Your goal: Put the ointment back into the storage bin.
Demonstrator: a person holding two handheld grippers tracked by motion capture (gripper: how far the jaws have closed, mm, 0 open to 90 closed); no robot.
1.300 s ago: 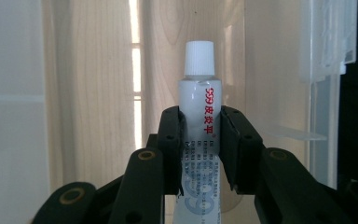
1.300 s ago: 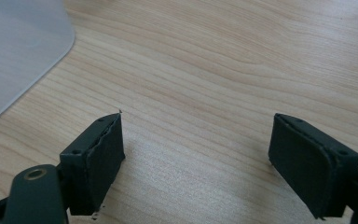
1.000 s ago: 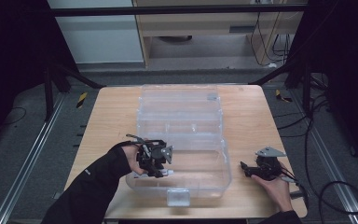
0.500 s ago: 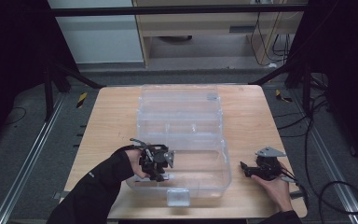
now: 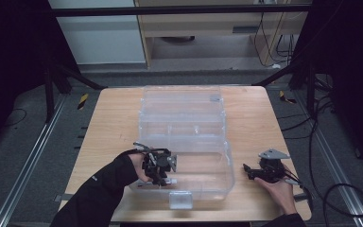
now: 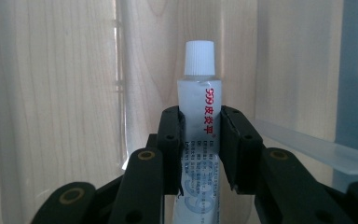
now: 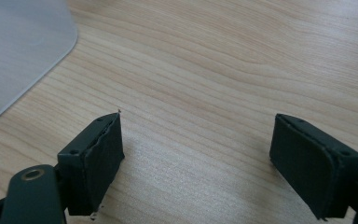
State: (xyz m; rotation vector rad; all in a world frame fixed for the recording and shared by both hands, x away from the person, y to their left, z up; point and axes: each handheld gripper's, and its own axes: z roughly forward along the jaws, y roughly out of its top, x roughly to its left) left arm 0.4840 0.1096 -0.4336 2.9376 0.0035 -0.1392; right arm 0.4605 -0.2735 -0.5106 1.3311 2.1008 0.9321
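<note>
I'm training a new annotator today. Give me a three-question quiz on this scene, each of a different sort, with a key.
1. True or false: the right tongs hold a tube.
2. What do the left tongs grip? A) small white-capped tube B) pen C) screw
3. Fill in: the left tongs are over the clear plastic ____.

Key: 1 false, they stand open above the bare wooden table. 2 A. 3 box.

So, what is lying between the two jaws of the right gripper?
Nothing. In the right gripper view, the right gripper has its jaws wide apart, with bare wooden table between them; the clear plastic box sits off to one side.
</note>
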